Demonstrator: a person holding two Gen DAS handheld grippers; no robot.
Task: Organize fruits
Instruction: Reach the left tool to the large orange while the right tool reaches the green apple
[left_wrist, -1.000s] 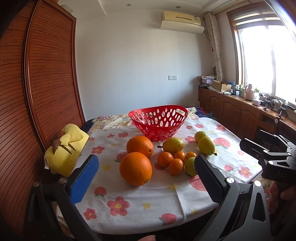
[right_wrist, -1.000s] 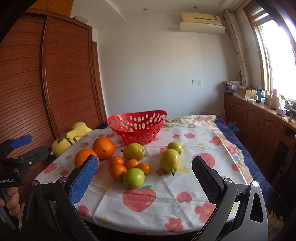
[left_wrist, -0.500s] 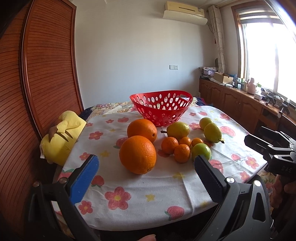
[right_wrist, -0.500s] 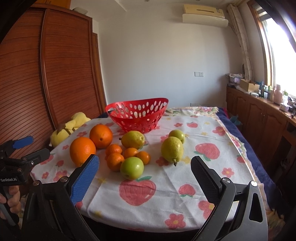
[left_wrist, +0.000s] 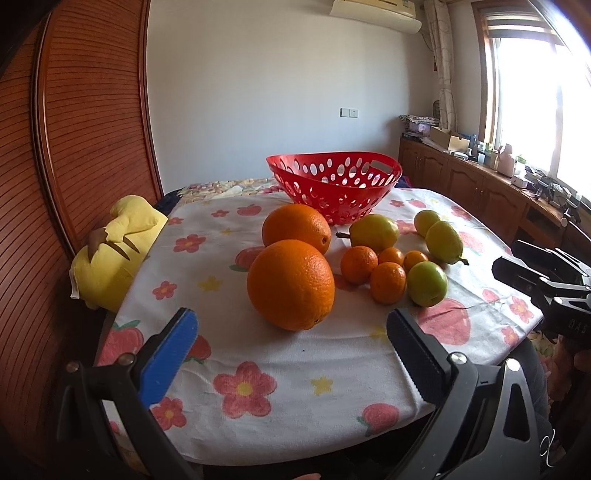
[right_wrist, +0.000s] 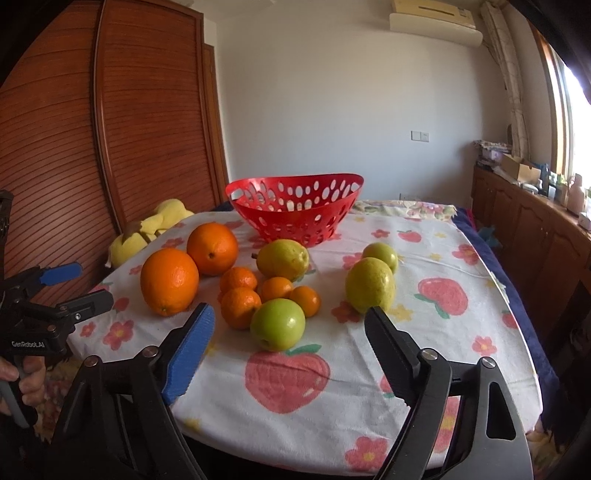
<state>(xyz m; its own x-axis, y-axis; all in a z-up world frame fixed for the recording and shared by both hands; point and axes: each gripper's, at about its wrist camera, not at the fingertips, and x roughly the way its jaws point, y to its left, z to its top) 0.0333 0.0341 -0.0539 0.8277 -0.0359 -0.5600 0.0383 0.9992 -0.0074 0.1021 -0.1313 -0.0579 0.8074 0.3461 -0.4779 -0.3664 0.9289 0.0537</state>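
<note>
A red perforated basket stands empty at the back of the table. In front of it lie two large oranges, near and far, several small tangerines, a green apple and yellow-green pears. My left gripper is open and empty, just short of the near orange. My right gripper is open and empty, its jaws either side of the green apple.
A floral tablecloth covers the table. A yellow plush toy sits at the left edge against a wooden wardrobe. Wooden cabinets with clutter run along the right under a window.
Both grippers have moved forward toward the fruit. The near orange now looms larger before the left gripper, and the green apple is closer between the right jaws. Both stay open.
</note>
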